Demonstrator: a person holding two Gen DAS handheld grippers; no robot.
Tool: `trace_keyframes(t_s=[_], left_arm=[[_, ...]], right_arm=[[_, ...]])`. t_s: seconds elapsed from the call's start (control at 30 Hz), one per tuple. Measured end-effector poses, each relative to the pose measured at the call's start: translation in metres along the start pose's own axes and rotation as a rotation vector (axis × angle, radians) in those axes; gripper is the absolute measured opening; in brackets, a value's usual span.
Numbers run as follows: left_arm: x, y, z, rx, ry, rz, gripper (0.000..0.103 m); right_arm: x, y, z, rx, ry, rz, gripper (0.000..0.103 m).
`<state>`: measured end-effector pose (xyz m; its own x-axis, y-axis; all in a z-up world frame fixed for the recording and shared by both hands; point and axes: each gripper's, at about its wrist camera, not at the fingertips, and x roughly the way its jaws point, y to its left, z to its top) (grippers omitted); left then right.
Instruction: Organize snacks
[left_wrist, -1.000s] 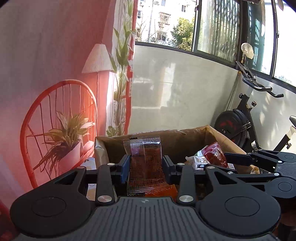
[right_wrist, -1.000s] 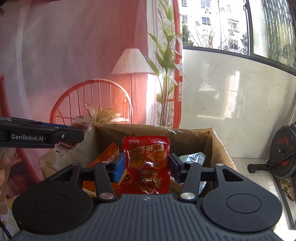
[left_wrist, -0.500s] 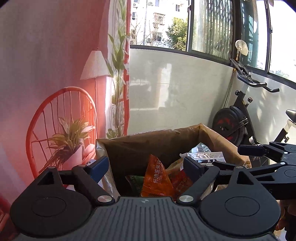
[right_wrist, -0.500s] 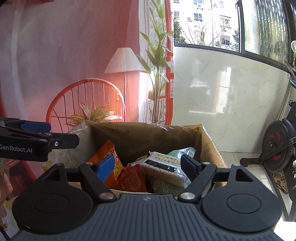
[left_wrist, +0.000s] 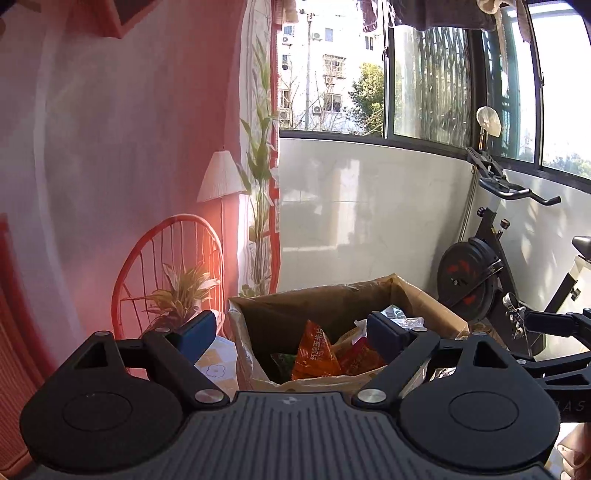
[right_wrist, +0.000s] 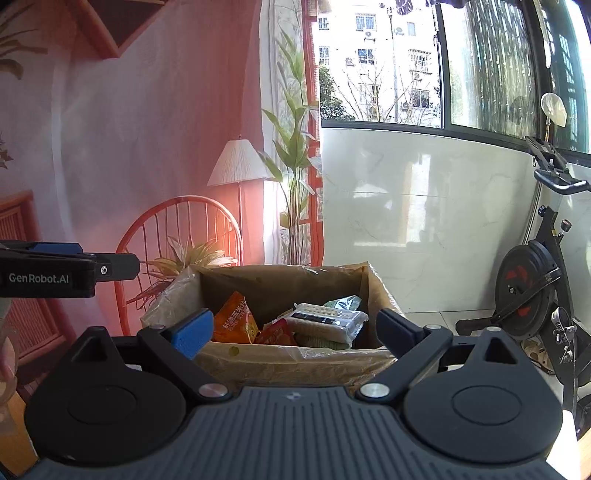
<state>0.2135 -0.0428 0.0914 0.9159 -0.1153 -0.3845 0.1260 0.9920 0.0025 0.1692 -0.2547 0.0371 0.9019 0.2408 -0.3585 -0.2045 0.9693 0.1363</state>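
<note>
Left hand-held gripper: jaws are seen spread wide, nothing between the pads. Right hand-held gripper: jaws have just been opening and are now wide apart, likewise empty. Both are held short of, and above, the near rim of the cardboard box.

Box contents are noted as loose snack packets. An orange triangular packet is propped at the left of the pile. A red packet lies just to its right, touching it. A clear-wrapped cracker pack rests on top toward the right, with a green-silver packet behind it near the far wall. A clear plastic liner is folded over the box rim.

Beyond the box, a red wire chair with a potted plant is seen at left, a floor lamp behind. An exercise bike stands at right against the pale wall.
</note>
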Motion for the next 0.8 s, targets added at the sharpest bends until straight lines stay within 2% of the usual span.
trace_keyframes(t_s=[0.2,0.33,0.5,0.63,0.8], left_arm=[[-0.027,0.003,-0.006,-0.037,-0.016,-0.021,0.092],[-0.041,0.002,-0.013,-0.046,-0.026,0.008,0.094],[-0.045,0.002,-0.023,-0.058,0.004,0.015,0.094],[-0.042,-0.002,-0.028,-0.014,0.027,0.071,0.094],[-0.044,-0.003,-0.03,-0.013,0.039,0.043,0.094]], right_arm=[[-0.031,0.004,-0.012,0.049,0.0,-0.001,0.097],[-0.044,0.004,-0.016,0.076,-0.001,-0.017,0.097],[-0.049,0.0,-0.021,0.106,0.006,-0.036,0.097],[-0.049,-0.002,-0.024,0.117,0.016,-0.039,0.097],[-0.046,0.0,-0.024,0.11,0.024,-0.039,0.097]])
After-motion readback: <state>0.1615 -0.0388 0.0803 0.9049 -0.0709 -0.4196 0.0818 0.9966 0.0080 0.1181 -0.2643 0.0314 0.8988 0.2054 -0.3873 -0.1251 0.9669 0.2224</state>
